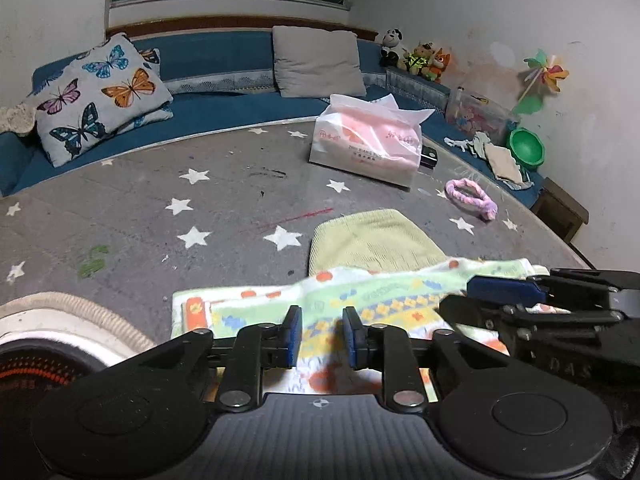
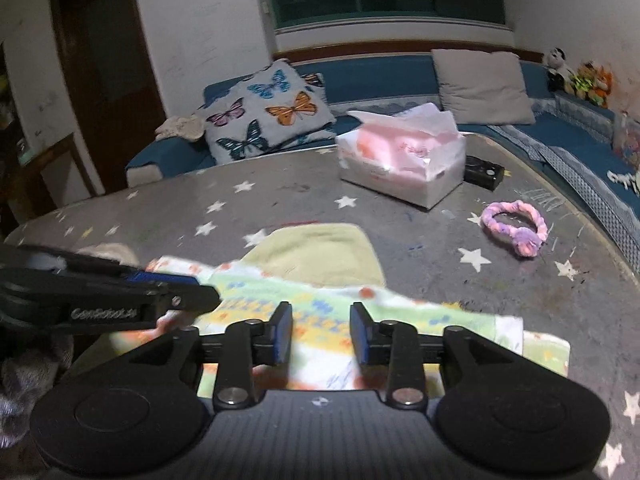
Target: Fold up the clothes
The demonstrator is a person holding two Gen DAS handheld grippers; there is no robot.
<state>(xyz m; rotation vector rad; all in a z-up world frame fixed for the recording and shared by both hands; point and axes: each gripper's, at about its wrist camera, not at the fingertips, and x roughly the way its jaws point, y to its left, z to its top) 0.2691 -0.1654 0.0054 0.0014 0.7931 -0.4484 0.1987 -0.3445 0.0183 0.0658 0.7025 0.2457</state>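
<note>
Both my tongs, left and right, hang slightly parted over the patterned cloth, gripping nothing. Cloth lies flat on the starred desk, overlapping a pale green garment. Tissue pack beyond.

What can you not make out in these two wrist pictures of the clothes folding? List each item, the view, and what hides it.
1. Patterned garment: near edge hidden by the left gripper in the left wrist view; its print is blurred.
2. Small black box: partly hidden behind the tissue pack, right wrist view.
3. Plush toys: too small and blurred to identify, right wrist view.
</note>
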